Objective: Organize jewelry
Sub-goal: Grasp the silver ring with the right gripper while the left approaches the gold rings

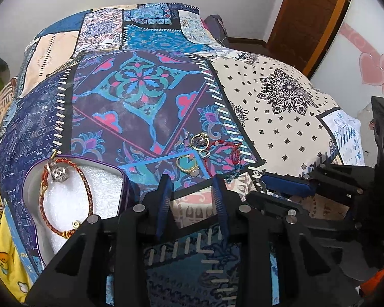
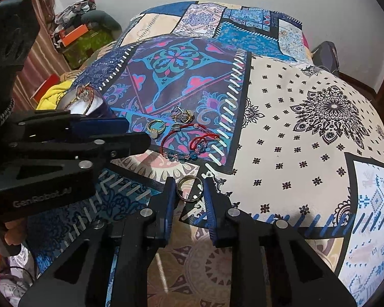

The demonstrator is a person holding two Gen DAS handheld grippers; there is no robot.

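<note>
A purple-rimmed jewelry box (image 1: 64,194) with white foam holds a red-gold braided bracelet (image 1: 88,194) and a silver charm (image 1: 59,173); it also shows in the right wrist view (image 2: 99,107). Loose on the bedspread lie a gold ring (image 1: 188,163), gold earrings (image 1: 199,140) and a red bead cord (image 1: 225,151). My left gripper (image 1: 192,181) is open and empty, just short of the gold ring. My right gripper (image 2: 189,188) is shut on a silver ring (image 2: 190,188), held between its fingertips just above the bedspread.
A patchwork bedspread (image 2: 294,133) covers the bed. The left gripper's body (image 2: 64,140) fills the left of the right wrist view. The right gripper (image 1: 307,186) reaches in at the right of the left wrist view. Clutter (image 2: 82,33) sits beyond the bed's left edge.
</note>
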